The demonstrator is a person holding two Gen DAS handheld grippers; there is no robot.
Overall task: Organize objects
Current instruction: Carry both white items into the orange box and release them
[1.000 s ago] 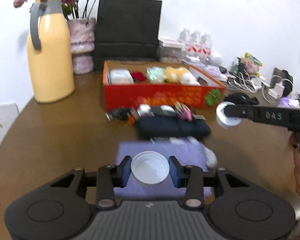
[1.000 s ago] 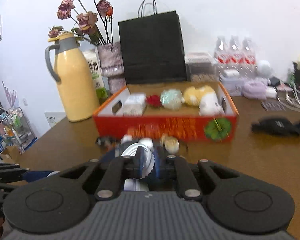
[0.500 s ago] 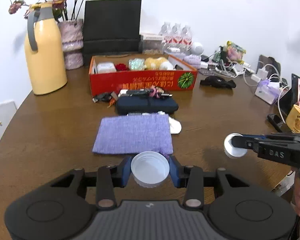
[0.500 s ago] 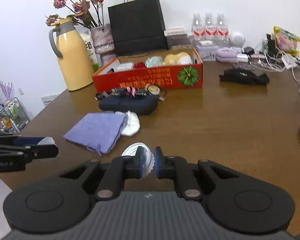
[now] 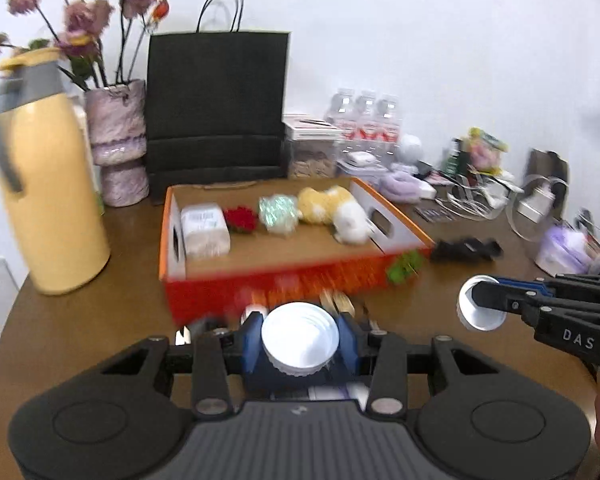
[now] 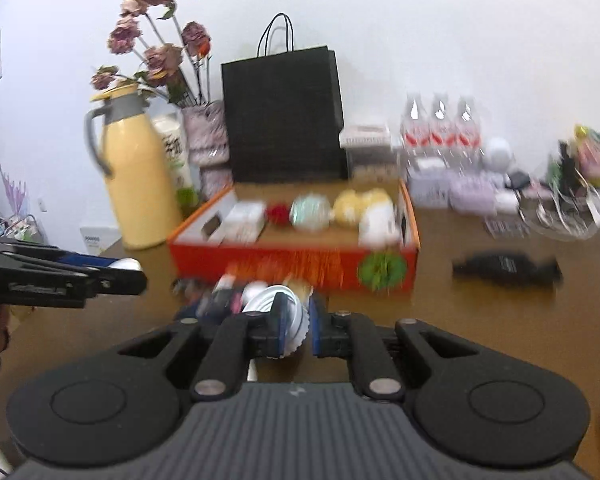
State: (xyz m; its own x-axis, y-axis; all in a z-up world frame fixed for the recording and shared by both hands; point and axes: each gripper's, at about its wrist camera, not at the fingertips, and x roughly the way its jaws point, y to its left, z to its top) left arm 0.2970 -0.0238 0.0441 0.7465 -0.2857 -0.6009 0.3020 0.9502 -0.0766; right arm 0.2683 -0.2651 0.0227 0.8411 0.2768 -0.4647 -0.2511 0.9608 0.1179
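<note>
White caps were held in both grippers above the near part of the brown table (image 5: 80, 320). One white cap (image 5: 299, 342), its open side up, sat clamped between the blue pads of the left gripper (image 5: 300, 344), the fingers set about as wide as the cap itself. A second white cap (image 6: 284, 316), turned on edge, was pinched in the narrow gap of the right gripper (image 6: 296, 330); in the left wrist view that cap (image 5: 478, 308) showed at the right, hanging over bare wood.

Just beyond both grippers lay a blurred cluster of small dark items, too smeared to identify. Past them stood the orange box (image 5: 284, 284), its near wall close to the fingertips, with a white packet (image 5: 205, 230), a red item (image 5: 241, 219), a pale green bundle (image 5: 278, 210) and a yellow and white plush toy (image 5: 334, 210) lined up along its far side; the near half of its floor was bare.

Left of the box stood a yellow thermos (image 5: 48, 184), with open tabletop between them. Behind were a vase of flowers (image 5: 118, 140) and a black paper bag (image 5: 216, 108) against the wall. Right of the box lay a black strap-like item (image 6: 506, 268), with bare wood nearer, and far right were cables and water bottles (image 5: 364, 124).
</note>
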